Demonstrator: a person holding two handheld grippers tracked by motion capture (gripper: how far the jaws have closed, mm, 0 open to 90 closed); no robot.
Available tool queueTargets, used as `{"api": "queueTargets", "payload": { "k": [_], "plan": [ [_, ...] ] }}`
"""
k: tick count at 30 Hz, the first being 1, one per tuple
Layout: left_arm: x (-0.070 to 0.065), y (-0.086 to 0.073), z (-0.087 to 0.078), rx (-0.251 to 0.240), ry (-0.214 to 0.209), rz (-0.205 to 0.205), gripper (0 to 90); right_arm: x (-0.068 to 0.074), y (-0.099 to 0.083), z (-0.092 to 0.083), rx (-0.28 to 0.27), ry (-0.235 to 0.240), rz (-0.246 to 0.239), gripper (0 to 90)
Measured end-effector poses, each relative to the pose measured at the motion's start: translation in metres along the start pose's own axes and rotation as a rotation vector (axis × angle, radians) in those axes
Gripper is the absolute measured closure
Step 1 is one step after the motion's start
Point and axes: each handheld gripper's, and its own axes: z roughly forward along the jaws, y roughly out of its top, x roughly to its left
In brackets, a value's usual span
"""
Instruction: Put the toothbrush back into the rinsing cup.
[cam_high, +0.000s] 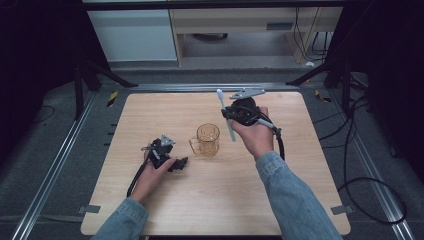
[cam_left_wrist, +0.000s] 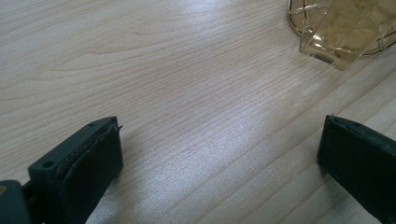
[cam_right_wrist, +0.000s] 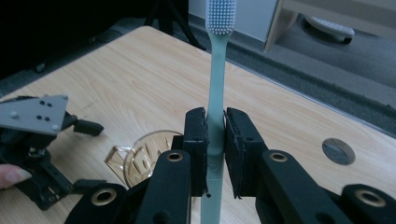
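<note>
An amber glass mug (cam_high: 208, 139) stands upright near the middle of the wooden table (cam_high: 280, 200), its handle toward the left. My right gripper (cam_high: 226, 114) is held above the table just behind and right of the mug, shut on a pale blue toothbrush (cam_high: 225, 112). In the right gripper view the toothbrush (cam_right_wrist: 217, 79) rises between the black pads with its bristled head up, and the mug (cam_right_wrist: 142, 156) sits below. My left gripper (cam_high: 183, 162) rests low on the table left of the mug, open. Its jaws stand wide apart (cam_left_wrist: 219, 135), with the mug's handle (cam_left_wrist: 334, 39) ahead.
The table's far edge drops to a grey floor with metal rails (cam_high: 55, 165), tripod legs (cam_high: 107, 70) and cables (cam_high: 360, 165). A pale cabinet (cam_high: 132, 32) and wooden shelf (cam_high: 240, 25) stand beyond. A grey round plug (cam_right_wrist: 338, 150) sits in the tabletop.
</note>
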Motion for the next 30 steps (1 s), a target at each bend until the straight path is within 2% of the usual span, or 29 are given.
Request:
{"api": "queueTargets", "payload": {
  "k": [2, 7, 9, 10, 14, 19, 30],
  "plan": [
    [0.000, 0.000, 0.000, -0.004, 0.001, -0.004, 0.0, 0.005, 0.002, 0.002, -0.019, 0.000, -0.023, 79.1],
    [0.000, 0.000, 0.000, -0.005, 0.001, -0.006, 0.0, 0.012, 0.005, 0.003, -0.061, -0.001, -0.015, 79.0],
    [0.000, 0.000, 0.000, -0.006, 0.001, -0.006, 0.0, 0.017, 0.008, 0.004, -0.097, -0.009, -0.024, 79.0],
    [-0.001, 0.000, 0.000, -0.006, 0.002, -0.007, 0.0, 0.017, 0.008, 0.004, -0.097, -0.009, -0.024, 79.0],
    [-0.001, 0.000, 0.000, -0.007, 0.002, -0.007, 0.0, 0.023, 0.011, 0.005, -0.174, -0.022, -0.004, 79.1],
    [0.000, 0.000, 0.000, -0.006, 0.001, -0.007, 0.0, 0.026, 0.014, 0.006, -0.221, -0.043, -0.005, 79.1],
    [0.000, 0.000, 0.000, -0.004, 0.001, -0.005, 0.0, 0.036, 0.015, 0.018, -0.230, -0.024, -0.021, 79.1]
  ]
}}
